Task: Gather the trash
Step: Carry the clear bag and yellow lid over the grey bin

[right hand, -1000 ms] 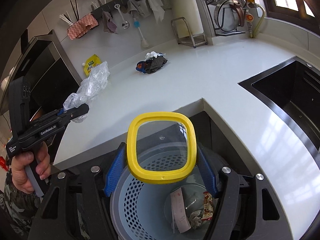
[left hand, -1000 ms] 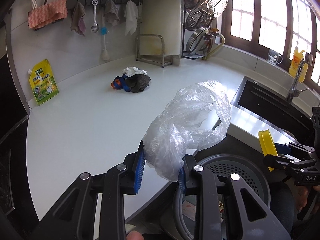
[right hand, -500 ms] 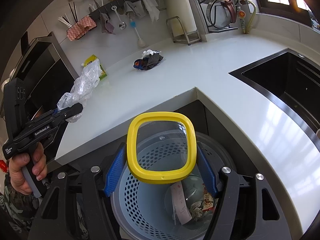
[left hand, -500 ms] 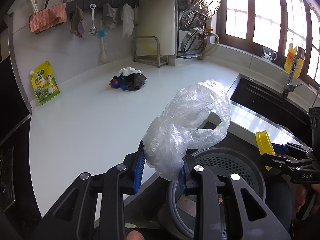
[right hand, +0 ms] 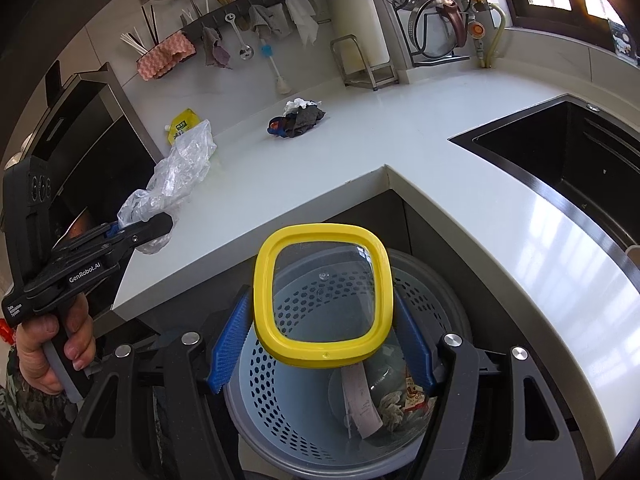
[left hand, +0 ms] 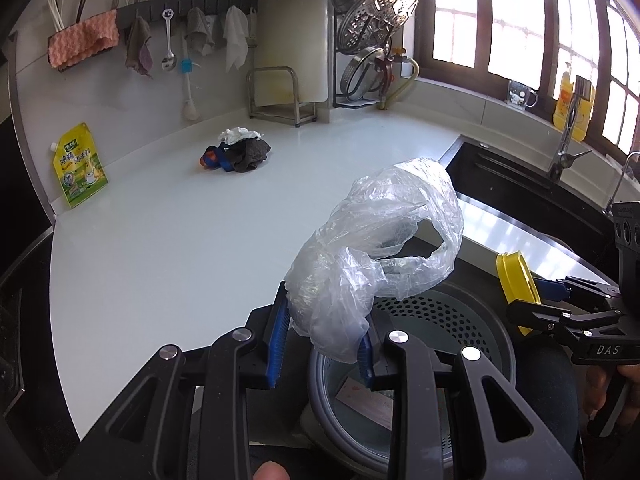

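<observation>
The left gripper (left hand: 325,336) is clenched on a crumpled clear plastic bag (left hand: 376,252), its blue pads (left hand: 279,336) pressing the bag's bunched lower end while the rest billows up and forward. From the left wrist view the bag hangs over the near rim of a round grey trash bin (left hand: 486,334) with a perforated inner basket, which stands on the floor in the inside corner of the white counter (left hand: 160,248). In the right wrist view the same bag (right hand: 176,176) shows at the left, clamped in that gripper (right hand: 138,232), with a person's hand (right hand: 52,344) wrapped round the handle (a camouflage sleeve shows below it).

The right gripper (right hand: 322,344) grasps a yellow-rimmed clear lid (right hand: 322,296) by its two side edges, its blue pads (right hand: 230,340) set wide against the rim. The lid is held tilted right above the bin (right hand: 280,412). Through it and below it, paper scraps and a wrapper (right hand: 384,396) lie at the bottom of the basket.

Farther back on the counter sits a small heap of rubbish (left hand: 238,150): a white tissue, a dark rag and something blue and orange, touching one another. A yellow-green pouch (left hand: 78,166) leans against the back wall at the left. The black sink (right hand: 568,148) is sunk into the counter on the right.
</observation>
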